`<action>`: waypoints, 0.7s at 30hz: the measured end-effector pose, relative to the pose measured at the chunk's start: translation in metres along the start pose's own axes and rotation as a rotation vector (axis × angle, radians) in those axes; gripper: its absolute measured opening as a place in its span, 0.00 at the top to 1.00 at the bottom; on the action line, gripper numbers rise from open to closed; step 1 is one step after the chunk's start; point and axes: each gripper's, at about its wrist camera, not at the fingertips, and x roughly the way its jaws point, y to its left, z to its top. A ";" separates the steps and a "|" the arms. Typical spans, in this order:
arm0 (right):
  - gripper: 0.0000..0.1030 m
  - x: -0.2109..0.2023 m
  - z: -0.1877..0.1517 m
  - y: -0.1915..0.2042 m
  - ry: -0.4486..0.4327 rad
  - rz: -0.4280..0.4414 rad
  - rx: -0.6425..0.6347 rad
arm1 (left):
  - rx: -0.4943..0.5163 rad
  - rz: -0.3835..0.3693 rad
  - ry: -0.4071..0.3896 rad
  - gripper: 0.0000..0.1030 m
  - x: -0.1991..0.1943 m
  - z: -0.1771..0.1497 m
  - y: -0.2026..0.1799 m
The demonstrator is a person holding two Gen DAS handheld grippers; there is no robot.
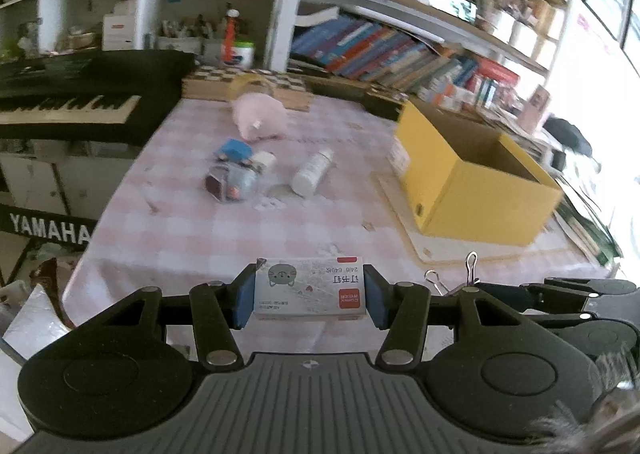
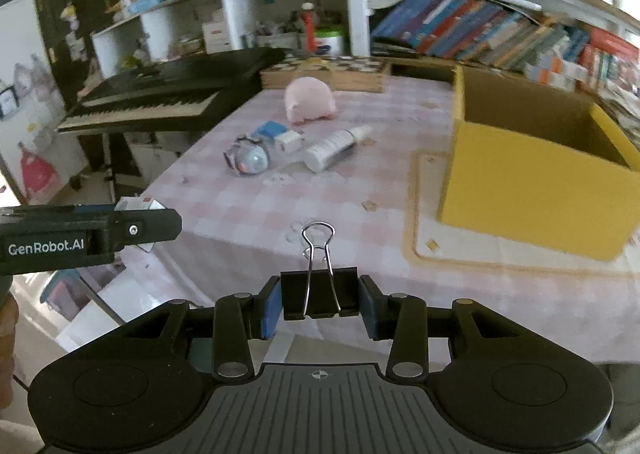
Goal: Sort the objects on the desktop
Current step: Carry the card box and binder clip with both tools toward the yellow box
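My left gripper (image 1: pixel 310 300) is shut on a small white staples box (image 1: pixel 310 288) with a grey cat and a red label, held over the near table edge. A black binder clip (image 2: pixel 319 294) with silver handles sits clamped in my right gripper (image 2: pixel 319 304), also shut. The left gripper (image 2: pixel 120 230) shows at the left of the right wrist view; the right gripper's clip handles (image 1: pixel 470 268) show at the right of the left wrist view. An open yellow cardboard box (image 1: pixel 476 178) (image 2: pixel 536 178) stands on the right of the table.
On the pink checked tablecloth (image 1: pixel 224 230) lie a pink plush pig (image 1: pixel 260 118), a white tube (image 1: pixel 312 172), a blue item (image 1: pixel 234 152) and a clear wrapped bundle (image 1: pixel 232 184). A black keyboard (image 1: pixel 76 98) stands left; bookshelves (image 1: pixel 400 50) behind.
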 end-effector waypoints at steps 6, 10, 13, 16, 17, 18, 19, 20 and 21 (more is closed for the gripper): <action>0.61 -0.015 -0.018 -0.015 0.017 -0.060 0.093 | 0.066 -0.060 0.026 0.51 -0.004 -0.009 -0.020; 0.61 -0.023 -0.031 -0.027 0.028 -0.100 0.148 | 0.105 -0.110 0.051 0.51 -0.002 -0.014 -0.035; 0.61 -0.030 -0.040 -0.035 0.035 -0.126 0.181 | 0.130 -0.145 0.063 0.51 0.000 -0.017 -0.045; 0.61 -0.037 -0.049 -0.042 0.037 -0.151 0.209 | 0.151 -0.171 0.071 0.51 0.002 -0.018 -0.054; 0.61 -0.040 -0.052 -0.045 0.036 -0.160 0.218 | 0.158 -0.179 0.073 0.51 0.003 -0.019 -0.056; 0.61 -0.042 -0.053 -0.047 0.034 -0.168 0.226 | 0.165 -0.187 0.075 0.50 0.004 -0.019 -0.060; 0.61 -0.045 -0.054 -0.049 0.033 -0.176 0.234 | 0.174 -0.197 0.077 0.51 0.005 -0.019 -0.064; 0.61 -0.047 -0.055 -0.051 0.031 -0.184 0.242 | 0.182 -0.205 0.079 0.51 0.006 -0.019 -0.067; 0.61 -0.049 -0.057 -0.054 0.030 -0.192 0.252 | 0.191 -0.215 0.081 0.51 0.007 -0.018 -0.071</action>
